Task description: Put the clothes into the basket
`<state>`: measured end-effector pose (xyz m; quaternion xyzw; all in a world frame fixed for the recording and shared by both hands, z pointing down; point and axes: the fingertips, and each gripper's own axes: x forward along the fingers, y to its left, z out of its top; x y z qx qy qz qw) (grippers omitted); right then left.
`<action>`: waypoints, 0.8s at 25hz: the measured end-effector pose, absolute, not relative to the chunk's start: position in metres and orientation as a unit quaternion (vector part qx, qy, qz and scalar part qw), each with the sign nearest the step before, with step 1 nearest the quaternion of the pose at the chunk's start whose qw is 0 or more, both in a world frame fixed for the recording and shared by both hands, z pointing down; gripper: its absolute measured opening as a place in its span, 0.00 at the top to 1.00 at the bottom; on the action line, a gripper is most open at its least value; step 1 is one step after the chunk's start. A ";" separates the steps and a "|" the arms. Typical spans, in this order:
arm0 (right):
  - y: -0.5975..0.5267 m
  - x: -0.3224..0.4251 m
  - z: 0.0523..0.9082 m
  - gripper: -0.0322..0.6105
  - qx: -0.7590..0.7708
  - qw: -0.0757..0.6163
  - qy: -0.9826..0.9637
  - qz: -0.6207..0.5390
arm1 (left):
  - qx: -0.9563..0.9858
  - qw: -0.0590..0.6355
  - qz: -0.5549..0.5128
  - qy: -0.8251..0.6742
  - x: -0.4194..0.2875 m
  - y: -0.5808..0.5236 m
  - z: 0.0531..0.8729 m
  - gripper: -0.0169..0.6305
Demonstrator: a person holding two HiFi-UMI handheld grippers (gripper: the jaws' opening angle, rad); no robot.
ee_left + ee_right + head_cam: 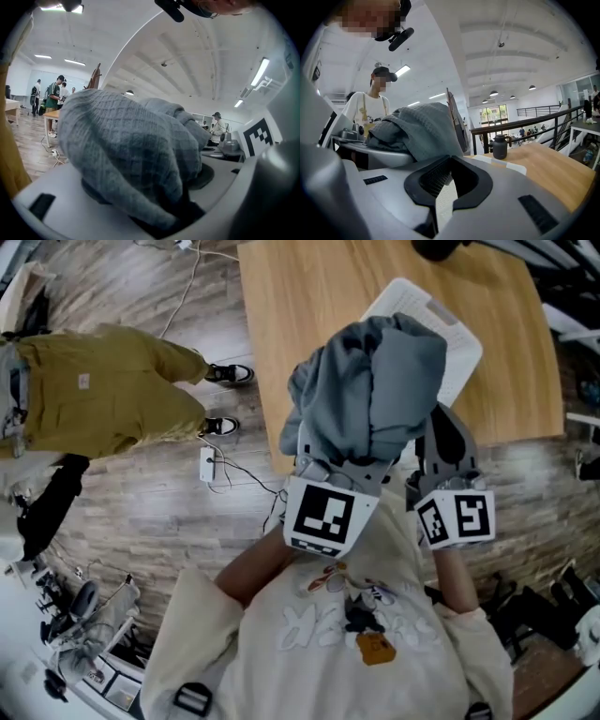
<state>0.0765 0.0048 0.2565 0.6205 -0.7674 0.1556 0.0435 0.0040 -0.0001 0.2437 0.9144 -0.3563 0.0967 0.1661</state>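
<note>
Jaws of the left gripper [342, 465] stand wide, packed with a bunched grey waffle-knit garment [370, 381]; a white plastic basket [450, 329] sits just beyond them on the wooden bench [300, 306]. Right gripper [448, 442] alongside, jaws closed, empty. Looks soft, light, floppy: grip the thick bunch, mind trailing folds

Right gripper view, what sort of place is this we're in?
Likely a big open lab or workshop hall: a high white ceiling with a strip light, a mezzanine railing, a wooden table, and people standing at other benches.
</note>
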 end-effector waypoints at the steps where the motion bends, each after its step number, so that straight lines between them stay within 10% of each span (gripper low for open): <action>1: 0.003 0.079 0.257 0.91 0.622 0.042 -0.766 0.156 | 0.917 0.169 0.098 -0.349 0.007 -0.002 0.245 0.45; 20: -0.037 0.118 0.314 0.91 0.622 0.093 -0.754 0.189 | 0.909 0.212 0.146 -0.327 0.055 -0.043 0.310 0.45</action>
